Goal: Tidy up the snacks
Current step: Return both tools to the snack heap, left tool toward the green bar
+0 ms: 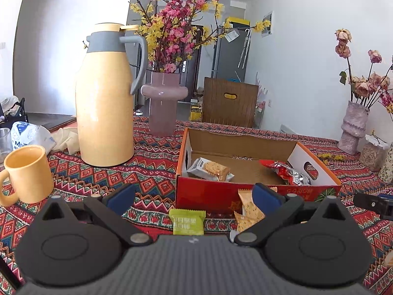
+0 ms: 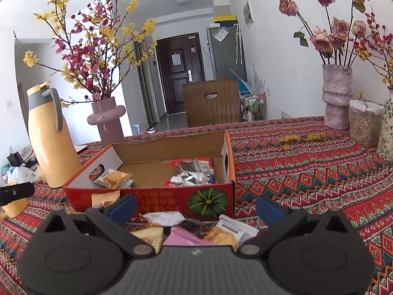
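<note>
An open red cardboard box (image 1: 245, 193) (image 2: 172, 199) sits on the patterned tablecloth. Inside lie a cracker packet (image 1: 211, 169) (image 2: 113, 178) and a red-and-silver foil packet (image 1: 287, 172) (image 2: 191, 174). My left gripper (image 1: 194, 198) is open; a green snack packet (image 1: 188, 222) lies on the cloth between its fingers, and an orange cracker packet (image 1: 246, 211) rests by the right finger. My right gripper (image 2: 196, 209) is open above a small heap: a white wrapper (image 2: 164, 218), a pink packet (image 2: 186, 238), a cracker packet (image 2: 231, 231) and a yellow packet (image 2: 147, 237).
A tall yellow thermos jug (image 1: 105, 103) (image 2: 51, 137) and yellow mug (image 1: 27, 174) stand left of the box. A mauve vase of blossoms (image 1: 163, 103) (image 2: 108, 120) is behind it. A rose vase (image 2: 336, 95) and jar (image 2: 364, 123) stand at the right. A wooden chair (image 2: 211, 103) is beyond.
</note>
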A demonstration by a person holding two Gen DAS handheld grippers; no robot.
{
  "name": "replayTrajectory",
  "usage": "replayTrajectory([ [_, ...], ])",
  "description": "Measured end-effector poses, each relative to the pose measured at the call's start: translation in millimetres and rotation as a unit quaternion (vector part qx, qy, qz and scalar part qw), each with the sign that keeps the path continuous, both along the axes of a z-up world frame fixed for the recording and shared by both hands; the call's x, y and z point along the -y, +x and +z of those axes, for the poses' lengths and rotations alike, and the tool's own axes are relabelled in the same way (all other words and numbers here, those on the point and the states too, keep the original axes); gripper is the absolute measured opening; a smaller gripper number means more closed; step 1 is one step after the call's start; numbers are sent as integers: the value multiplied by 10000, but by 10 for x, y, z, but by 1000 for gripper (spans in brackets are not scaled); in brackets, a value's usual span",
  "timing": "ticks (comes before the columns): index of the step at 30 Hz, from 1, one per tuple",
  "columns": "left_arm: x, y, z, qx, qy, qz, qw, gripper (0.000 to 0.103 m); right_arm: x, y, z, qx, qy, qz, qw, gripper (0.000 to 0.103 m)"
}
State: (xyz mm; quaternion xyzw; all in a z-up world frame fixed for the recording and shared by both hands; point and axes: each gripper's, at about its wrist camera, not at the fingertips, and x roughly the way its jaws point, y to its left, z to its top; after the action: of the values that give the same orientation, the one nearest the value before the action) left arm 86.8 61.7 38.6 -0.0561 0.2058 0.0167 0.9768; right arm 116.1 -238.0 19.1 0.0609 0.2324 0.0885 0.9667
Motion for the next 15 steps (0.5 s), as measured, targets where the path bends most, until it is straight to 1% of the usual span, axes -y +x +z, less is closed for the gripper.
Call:
replayTrajectory([
  [4, 9, -64, -62, -72, -34, -38, 10000, 103, -144, -120, -98, -173, -87, 255, 9995, 103],
  [8, 17, -139, -137, -176, -14, -54, 9998, 103, -410, -199, -204, -402, -174, 673, 9968, 102],
  [11, -3, -193, -200, -265, 13, -47, 9996, 103, -625, -205, -312, -607, -309, 886, 9937, 99],
  [15, -56, -262, -263, -363, 10, -37, 9993, 103, -778, -184, -418, -861, -413, 893, 9914, 92],
])
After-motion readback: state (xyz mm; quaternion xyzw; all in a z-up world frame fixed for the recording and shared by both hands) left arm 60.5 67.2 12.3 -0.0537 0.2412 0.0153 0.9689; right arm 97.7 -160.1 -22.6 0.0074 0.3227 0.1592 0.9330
